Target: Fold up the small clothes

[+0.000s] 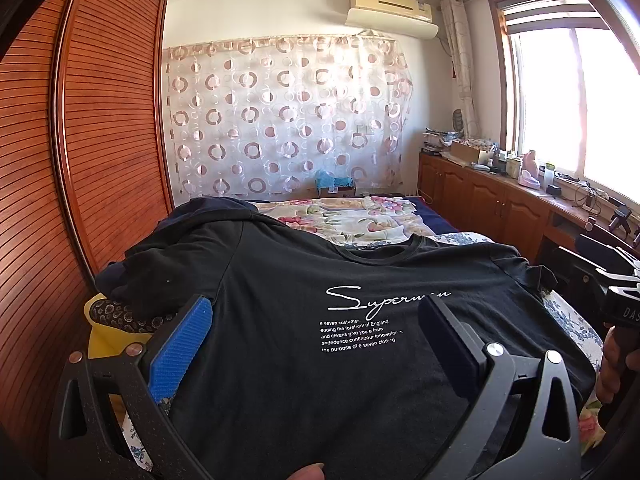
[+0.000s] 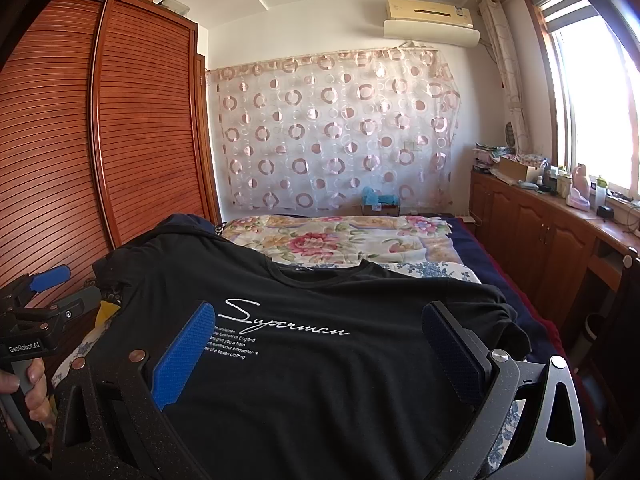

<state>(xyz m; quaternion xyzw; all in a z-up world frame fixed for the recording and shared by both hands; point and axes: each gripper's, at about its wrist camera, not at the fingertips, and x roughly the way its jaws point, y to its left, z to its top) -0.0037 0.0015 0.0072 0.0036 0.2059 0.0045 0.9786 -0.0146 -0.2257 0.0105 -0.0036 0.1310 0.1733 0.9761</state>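
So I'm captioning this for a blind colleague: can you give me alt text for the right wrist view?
A black T-shirt with white script lettering lies spread flat on a bed, framed by the open right gripper, which holds nothing. Behind are a floral quilt, a louvred wooden wardrobe and a circle-patterned curtain.

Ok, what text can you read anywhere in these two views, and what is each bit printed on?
"Superman": white script on the chest of the black T-shirt.
"GenRobot.AI": on the left gripper body, seen from the right wrist view.
"DAS": cut off at the frame edge, on the right gripper body, seen from the left wrist view.
Small white lines under the script: partly legible, "forefront of England", "the purpose of".
Air conditioner sticker: too small.
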